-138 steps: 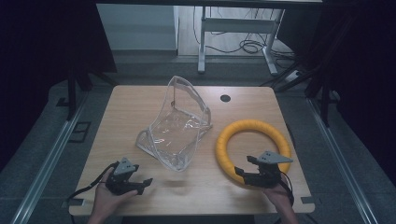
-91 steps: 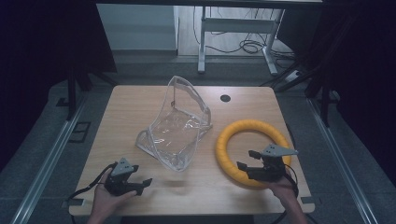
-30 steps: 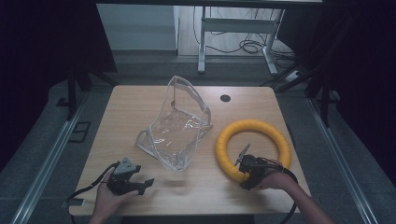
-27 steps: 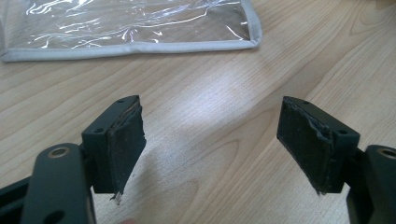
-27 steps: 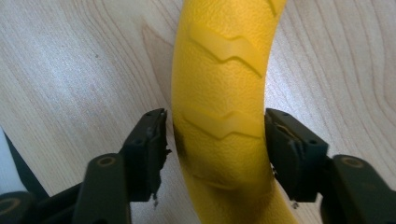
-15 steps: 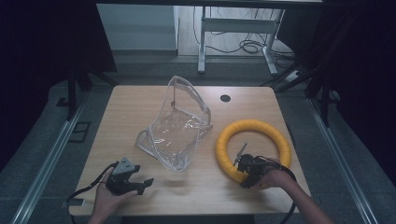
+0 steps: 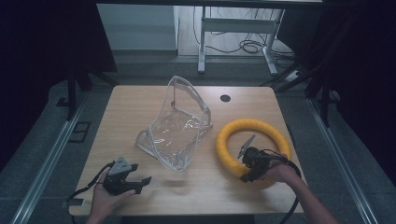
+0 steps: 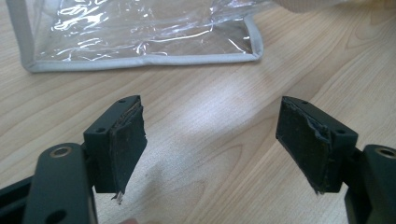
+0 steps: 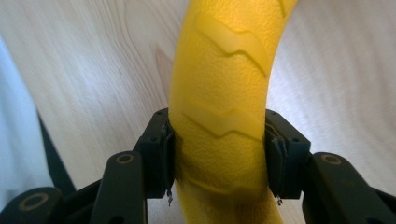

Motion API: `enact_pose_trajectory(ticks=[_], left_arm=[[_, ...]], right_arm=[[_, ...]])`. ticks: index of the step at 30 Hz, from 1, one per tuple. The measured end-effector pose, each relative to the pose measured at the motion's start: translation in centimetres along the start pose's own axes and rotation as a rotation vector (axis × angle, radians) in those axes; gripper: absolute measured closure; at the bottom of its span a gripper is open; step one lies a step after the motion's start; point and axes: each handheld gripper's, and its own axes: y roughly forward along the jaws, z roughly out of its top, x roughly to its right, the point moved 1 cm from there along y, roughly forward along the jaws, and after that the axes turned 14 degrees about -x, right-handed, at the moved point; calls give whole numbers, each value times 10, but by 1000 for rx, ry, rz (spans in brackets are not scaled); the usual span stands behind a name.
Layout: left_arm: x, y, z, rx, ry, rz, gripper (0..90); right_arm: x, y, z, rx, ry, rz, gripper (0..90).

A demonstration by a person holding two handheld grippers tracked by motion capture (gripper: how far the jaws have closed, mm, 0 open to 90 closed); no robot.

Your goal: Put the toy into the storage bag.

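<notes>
A yellow ring with a raised zigzag pattern lies flat on the right half of the wooden table. My right gripper grips its near-left arc; in the right gripper view both pads press the sides of the yellow ring. Those jaws have just been closing onto it. A clear plastic bag with grey piping stands open at the table's middle. My left gripper rests near the front left edge, jaws open and empty. In the left gripper view the left gripper faces the clear bag's bottom edge.
A round dark grommet hole sits near the table's far edge. Beyond the table stand white desk legs and cables on the floor. Metal rails run along both sides of the table.
The right gripper tilted down over the ring's near-left arc and its jaws closed on the ring. The left gripper, the bag and the ring stayed where they were.
</notes>
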Motion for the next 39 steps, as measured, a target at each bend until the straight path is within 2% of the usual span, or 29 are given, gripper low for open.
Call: enact_pose_trajectory(ticks=[1,2,4,10,13,15,16,23,28,36,39], left_arm=[[0,-1,0,5,-1,-2,238],[0,-1,0,6,-1,-4,238],[0,-1,0,9,0,-2,238],[0,-2,0,22,0,2,241],[-1,-3,0,31,-1,4,241],[-1,-3,0,36,-3,3,241],[-1,-4,0,40,-4,3,241],[-1,-3,1,46,-9,1,241],[-1,-3,1,49,-12,0,241],[-1,-4,1,58,-15,-1,242],[-1,-4,1,58,-15,1,242]], right_arm=[[2,-8,-1,51,14,18,507],[2,-8,-1,51,14,18,507],[6,-18,-3,100,18,32,509],[12,-30,-5,166,29,56,511],[19,-43,-7,221,54,93,512],[21,-45,-8,230,58,98,512],[24,-50,-9,267,72,113,513],[31,-61,-13,332,105,131,515],[34,-65,-14,349,112,134,516],[47,-80,-23,452,172,162,519],[50,-83,-26,477,196,153,520]])
